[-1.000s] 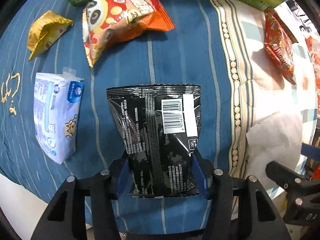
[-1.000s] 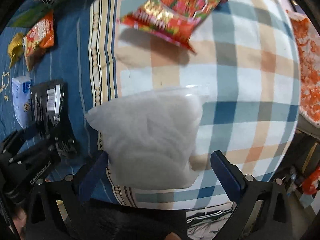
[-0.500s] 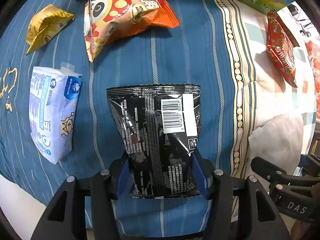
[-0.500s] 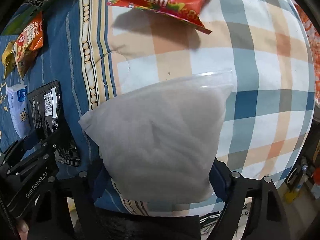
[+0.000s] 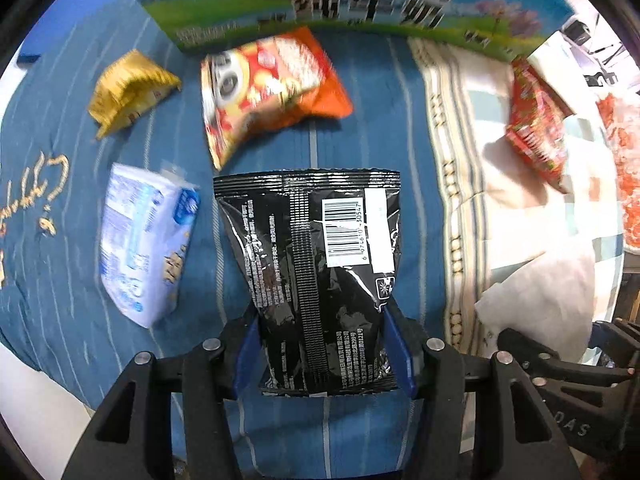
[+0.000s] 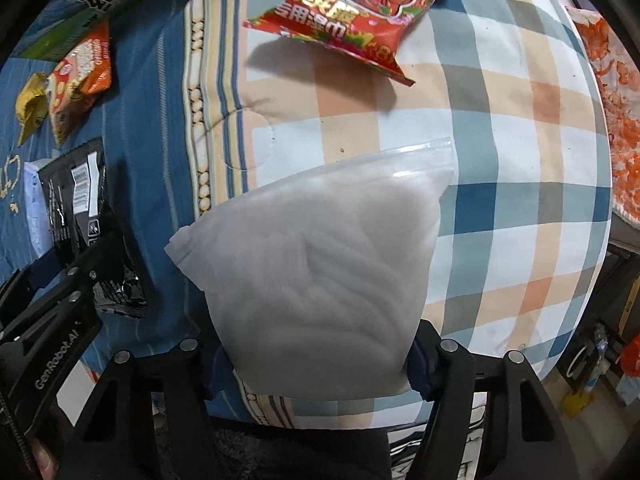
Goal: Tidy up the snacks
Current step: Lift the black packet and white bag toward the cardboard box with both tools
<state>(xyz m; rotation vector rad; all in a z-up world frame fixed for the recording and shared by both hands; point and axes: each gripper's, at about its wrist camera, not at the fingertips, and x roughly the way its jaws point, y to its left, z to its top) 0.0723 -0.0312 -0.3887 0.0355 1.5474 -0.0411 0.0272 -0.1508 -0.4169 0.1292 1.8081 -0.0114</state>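
My left gripper [image 5: 324, 350] is shut on a black snack bag [image 5: 316, 264] with a white barcode label, held above the blue striped bedding. My right gripper [image 6: 320, 356] is shut on a frosted white zip pouch [image 6: 320, 264] over the plaid bedding. In the right wrist view the black snack bag [image 6: 80, 216] and the left gripper's body appear at the left edge. In the left wrist view the white pouch [image 5: 536, 300] shows at the right.
On the blue bedding lie an orange panda snack bag [image 5: 268, 88], a gold packet [image 5: 128, 92] and a blue-white tissue pack [image 5: 144, 240]. A red snack bag [image 6: 356, 16] lies on the plaid part. A green-blue carton [image 5: 360, 4] stands behind.
The right gripper shut on the white pouch and lifted it. The left gripper drew back and up with the black bag; more of the carton shows.
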